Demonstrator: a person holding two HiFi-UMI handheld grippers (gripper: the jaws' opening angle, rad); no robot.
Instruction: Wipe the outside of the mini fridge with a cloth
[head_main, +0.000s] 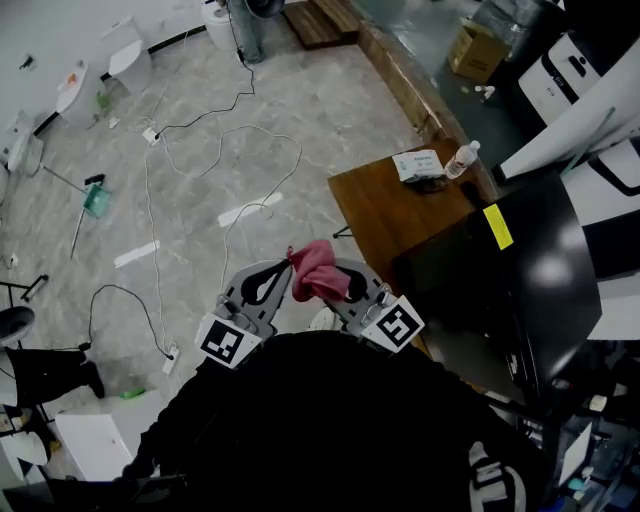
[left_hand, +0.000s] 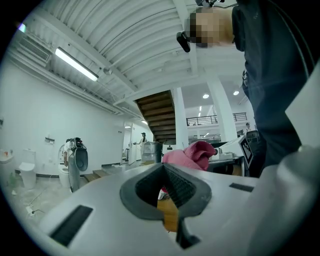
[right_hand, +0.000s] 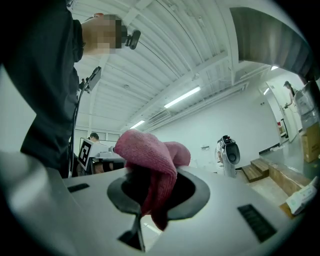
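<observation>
Off to the right of both sets of fingers stands the black mini fridge (head_main: 540, 280), nearer the right gripper (right_hand: 150, 176), whose fingers are clamped on the bunched pink cloth (right_hand: 149, 150); the left gripper (left_hand: 163, 172), just beside that cloth, has its fingers together and empty.

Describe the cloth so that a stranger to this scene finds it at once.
Find the brown wooden table beside the black mini fridge. Just left of it, the right gripper clamps a bunched cloth. It is the only pink thing nearby.
</observation>
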